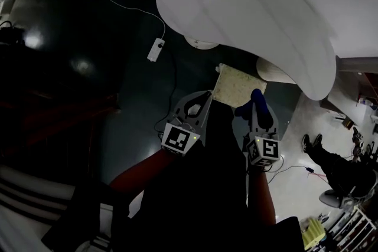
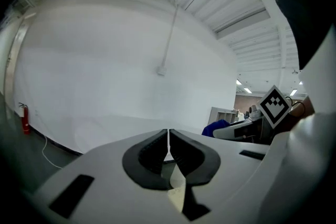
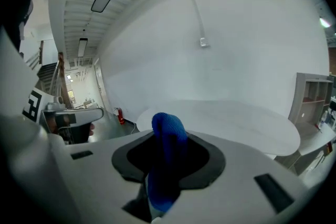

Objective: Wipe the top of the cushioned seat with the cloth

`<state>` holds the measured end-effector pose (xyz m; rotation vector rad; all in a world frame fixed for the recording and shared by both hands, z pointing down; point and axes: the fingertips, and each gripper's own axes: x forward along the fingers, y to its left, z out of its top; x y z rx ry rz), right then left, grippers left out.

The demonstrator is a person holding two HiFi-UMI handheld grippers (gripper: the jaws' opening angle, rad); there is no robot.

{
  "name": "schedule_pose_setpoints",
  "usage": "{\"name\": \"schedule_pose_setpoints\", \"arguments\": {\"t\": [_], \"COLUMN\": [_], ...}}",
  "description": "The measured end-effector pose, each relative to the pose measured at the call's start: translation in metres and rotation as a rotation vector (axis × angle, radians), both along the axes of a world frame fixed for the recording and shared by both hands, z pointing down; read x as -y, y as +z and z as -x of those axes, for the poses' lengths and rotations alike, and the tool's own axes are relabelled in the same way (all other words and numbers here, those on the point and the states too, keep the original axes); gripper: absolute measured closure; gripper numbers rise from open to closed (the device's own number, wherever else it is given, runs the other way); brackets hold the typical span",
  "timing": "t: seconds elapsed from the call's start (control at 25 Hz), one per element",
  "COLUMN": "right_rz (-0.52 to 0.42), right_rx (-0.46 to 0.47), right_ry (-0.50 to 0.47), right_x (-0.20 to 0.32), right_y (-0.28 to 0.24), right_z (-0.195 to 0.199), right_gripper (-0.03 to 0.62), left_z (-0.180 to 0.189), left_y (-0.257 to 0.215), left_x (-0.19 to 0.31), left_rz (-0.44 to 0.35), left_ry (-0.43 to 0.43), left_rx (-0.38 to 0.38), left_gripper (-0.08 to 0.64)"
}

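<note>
The cushioned seat (image 1: pixel 239 84), a pale yellow-green square with a textured top, sits low over the dark floor (image 1: pixel 118 68), tucked under the rim of the white table (image 1: pixel 248 15). Its top is bare, and wiping looks not yet begun. The blue cloth (image 1: pixel 255 104) hangs at the seat's near right corner, bunched into a wad and clamped in the right gripper (image 3: pixel 167 157), whose jaws are clenched on it. The left gripper (image 2: pixel 168 152) hovers at the seat's near left corner with its jaws pressed together on nothing I can see. A pale patch shows below the pads, probably the seat underneath. Both grippers point level, not down. The likely trouble is the cloth: so tight a wad offers little wiping face, so the hard jaw tips could drag on the cushion, or the strokes could miss its far edge under the table. With the left jaws not holding the seat, it may also shift under pressure.
</note>
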<state>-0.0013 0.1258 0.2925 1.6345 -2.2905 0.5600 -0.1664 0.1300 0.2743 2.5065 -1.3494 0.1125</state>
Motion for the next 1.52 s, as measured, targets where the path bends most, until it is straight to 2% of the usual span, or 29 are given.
{"name": "schedule_pose_setpoints", "arguments": {"t": [0.24,0.4,0.56,0.68,0.76,0.88,0.96,1.08,1.32,1.44,1.52], "right_rz": [0.034,0.068,0.162,0.212,0.243,0.321,0.366,0.4,0.424,0.456,0.5], "right_rx": [0.007,-0.01,0.014,0.025,0.041,0.08,0.1,0.131,0.242,0.243,0.257], "right_ry": [-0.096,-0.215,-0.328,-0.368,-0.356,-0.263,-0.194,-0.165,-0.127,-0.146,-0.126], "right_x": [0.063,0.091,0.102,0.111,0.11,0.106,0.109,0.111,0.128,0.132,0.131], "right_y": [0.045,0.097,0.157,0.199,0.223,0.26,0.283,0.315,0.371,0.409,0.431], "right_z": [0.006,0.013,0.019,0.024,0.025,0.024,0.018,0.023,0.034,0.035,0.032], "right_gripper": [0.466,0.466,0.466,0.466,0.466,0.466,0.466,0.466,0.466,0.466,0.466], "left_z": [0.009,-0.002,-0.014,-0.011,-0.009,0.001,0.003,0.003,-0.019,-0.028,-0.026], "left_y": [0.024,0.047,0.083,0.116,0.135,0.173,0.193,0.219,0.265,0.28,0.286], "left_x": [0.033,0.051,0.054,0.065,0.07,0.072,0.082,0.089,0.086,0.091,0.093], "left_rz": [0.075,0.109,0.163,0.177,0.177,0.237,0.245,0.252,0.252,0.229,0.227], "left_ry": [-0.035,-0.071,-0.151,-0.205,-0.223,-0.228,-0.208,-0.162,-0.077,-0.081,-0.104], "left_rx": [0.026,0.063,0.017,0.003,0.002,0.037,0.06,0.087,0.051,0.021,0.004], "left_gripper": [0.537,0.537,0.535,0.536,0.537,0.537,0.536,0.535,0.535,0.535,0.537]}}
